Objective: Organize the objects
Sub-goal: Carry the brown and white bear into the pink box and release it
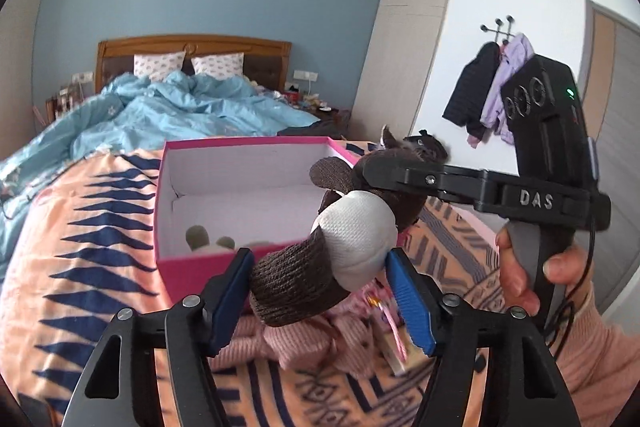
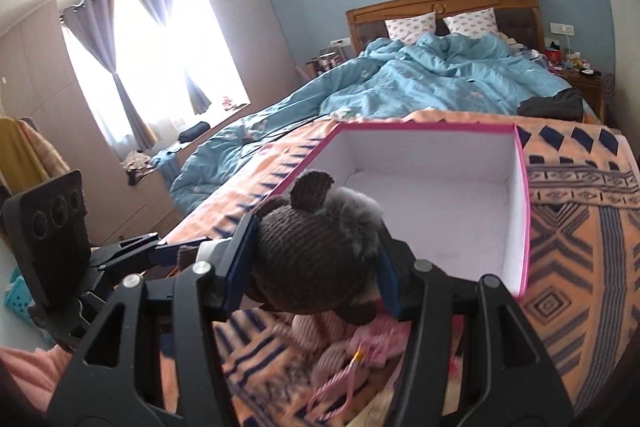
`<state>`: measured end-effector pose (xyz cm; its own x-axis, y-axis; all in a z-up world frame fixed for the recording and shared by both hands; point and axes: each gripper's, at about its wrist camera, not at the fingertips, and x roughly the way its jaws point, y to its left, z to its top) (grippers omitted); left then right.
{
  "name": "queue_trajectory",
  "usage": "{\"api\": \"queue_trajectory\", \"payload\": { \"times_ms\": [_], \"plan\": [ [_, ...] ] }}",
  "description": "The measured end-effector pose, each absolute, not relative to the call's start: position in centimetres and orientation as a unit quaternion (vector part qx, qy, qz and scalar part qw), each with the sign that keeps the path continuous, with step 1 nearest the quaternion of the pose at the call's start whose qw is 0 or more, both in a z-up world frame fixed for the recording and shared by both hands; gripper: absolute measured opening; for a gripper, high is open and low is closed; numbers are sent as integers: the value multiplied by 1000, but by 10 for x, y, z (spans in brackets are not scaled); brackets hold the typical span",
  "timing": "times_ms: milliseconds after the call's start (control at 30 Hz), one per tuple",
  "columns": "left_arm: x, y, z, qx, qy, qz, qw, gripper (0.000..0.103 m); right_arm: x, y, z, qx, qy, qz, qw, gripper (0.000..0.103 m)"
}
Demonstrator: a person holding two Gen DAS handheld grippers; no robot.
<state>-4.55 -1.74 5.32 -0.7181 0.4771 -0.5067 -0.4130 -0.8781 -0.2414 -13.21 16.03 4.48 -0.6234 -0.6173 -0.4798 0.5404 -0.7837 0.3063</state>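
Blue pads of the left gripper (image 1: 320,291) bracket the knitted toy's (image 1: 320,267) leg; whether they press it I cannot tell. Right gripper (image 2: 316,259) clamps its head, above the blanket (image 1: 80,227), near the pink box (image 1: 192,263). Opposed pulls could tear seams or drop it.

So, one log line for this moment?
right tongs: shut on brown knitted toy | left tongs: around its leg, apparently gripping | pink box: open, behind
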Motion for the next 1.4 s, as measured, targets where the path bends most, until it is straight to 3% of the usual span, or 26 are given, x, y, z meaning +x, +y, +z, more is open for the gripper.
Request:
{"api": "queue_trajectory", "payload": {
  "times_ms": [333, 800, 1033, 1100, 1333, 1400],
  "plan": [
    [-107, -27, 63, -296, -50, 930, 210, 67, -208, 153, 44, 306, -108, -906, 272, 56],
    [-200, -29, 27, -386, -73, 903, 175, 64, -283, 135, 11, 359, -149, -894, 223, 57],
    [-231, -39, 17, -411, -68, 902, 117, 64, -311, 116, -5, 414, -115, -876, 218, 70],
    [-237, -43, 12, -420, -68, 899, 104, 55, -317, 109, -14, 438, -95, -867, 219, 74],
    [-230, -46, 13, -410, -68, 903, 106, 54, -324, 115, -27, 471, -91, -852, 210, 76],
    [-227, -47, 16, -403, -64, 907, 101, 60, -322, 121, -26, 469, -101, -852, 209, 76]
  ]
}}
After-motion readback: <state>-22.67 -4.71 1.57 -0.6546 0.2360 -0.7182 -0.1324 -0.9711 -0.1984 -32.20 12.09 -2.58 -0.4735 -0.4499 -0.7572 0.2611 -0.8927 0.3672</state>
